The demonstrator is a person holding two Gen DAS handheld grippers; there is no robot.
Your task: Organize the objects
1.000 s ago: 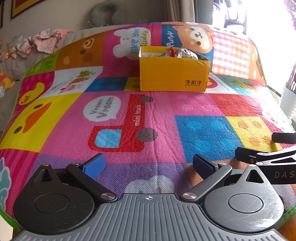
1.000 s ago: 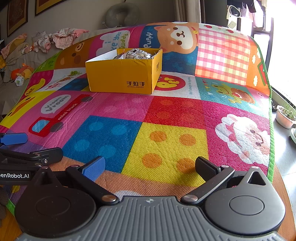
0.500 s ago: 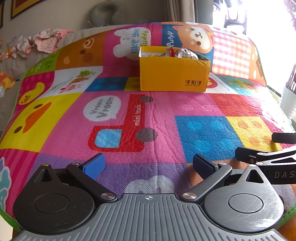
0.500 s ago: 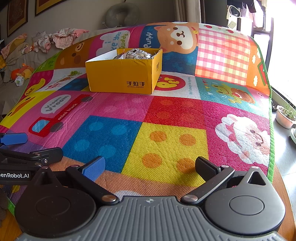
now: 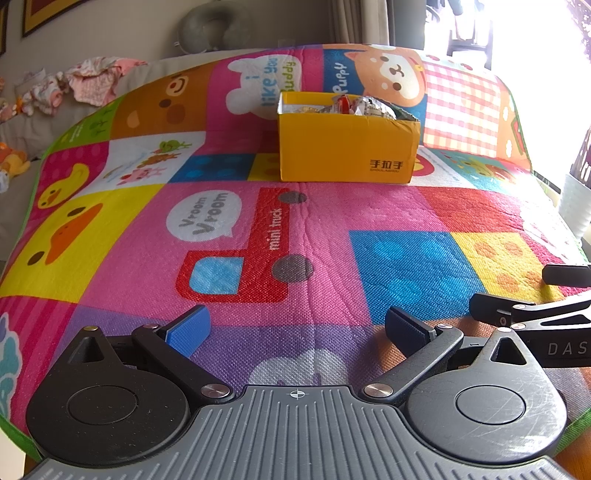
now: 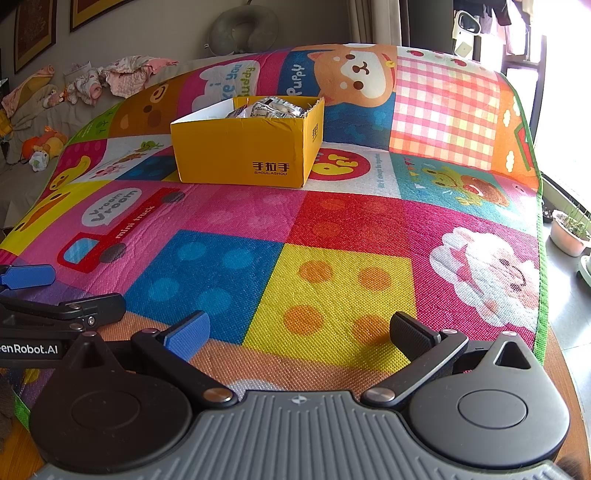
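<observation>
A yellow cardboard box [image 5: 347, 151] [image 6: 243, 151] stands on the far half of a bright cartoon play mat [image 5: 332, 221] [image 6: 332, 229]. Several shiny wrapped packets [image 5: 365, 105] [image 6: 273, 109] fill it. My left gripper [image 5: 297, 326] rests low at the mat's near edge, open, nothing between its blue pads. My right gripper [image 6: 299, 330] lies beside it, also open and empty. Each shows at the edge of the other's view: the right gripper [image 5: 528, 295] at the right side, the left gripper [image 6: 55, 291] at the left. Both are far from the box.
The mat covers a wooden table [image 6: 565, 369] whose edge shows at the near right. A couch with piled clothes [image 6: 118, 77] and soft toys [image 6: 42, 147] runs along the left. A grey neck pillow [image 5: 218, 26] sits behind. Potted plants [image 6: 570, 232] stand on the floor at the right.
</observation>
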